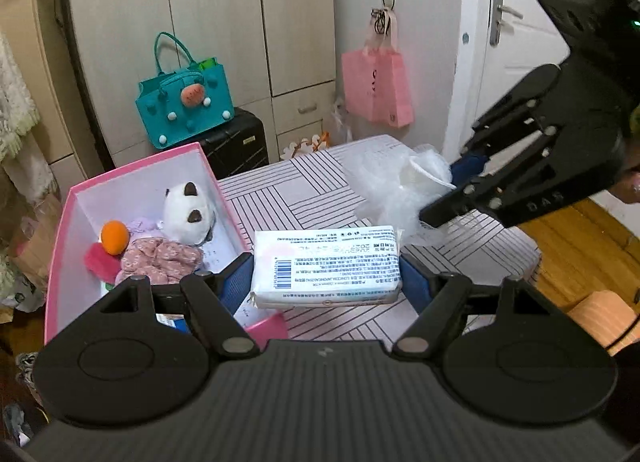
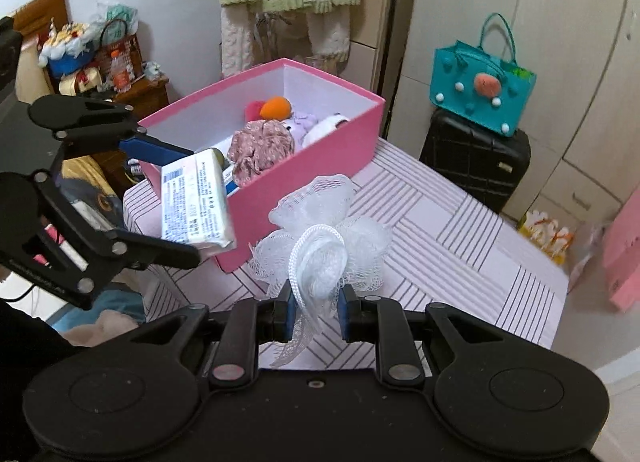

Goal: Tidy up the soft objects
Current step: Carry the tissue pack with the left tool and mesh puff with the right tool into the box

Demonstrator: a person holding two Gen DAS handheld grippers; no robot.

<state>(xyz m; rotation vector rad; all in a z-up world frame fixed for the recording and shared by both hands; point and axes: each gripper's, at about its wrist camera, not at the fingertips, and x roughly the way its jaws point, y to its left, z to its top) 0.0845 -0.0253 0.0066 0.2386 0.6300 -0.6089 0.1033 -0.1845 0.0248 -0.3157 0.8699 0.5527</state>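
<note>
Soft objects ride toward the pink box (image 2: 304,178) on the worktop (image 2: 460,230): left gripper (image 1: 326,266) clamps a tissue pack (image 1: 326,262), right gripper (image 2: 316,302) pinches a white mesh pouf (image 2: 320,238). Next, likely, lowering each inside and releasing.

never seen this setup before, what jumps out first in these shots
The pink box on the striped table, with plush toys inside. In front of it both grippers carry something: the left gripper holds a white tissue pack, and the right gripper pinches a white mesh bath pouf.
</note>
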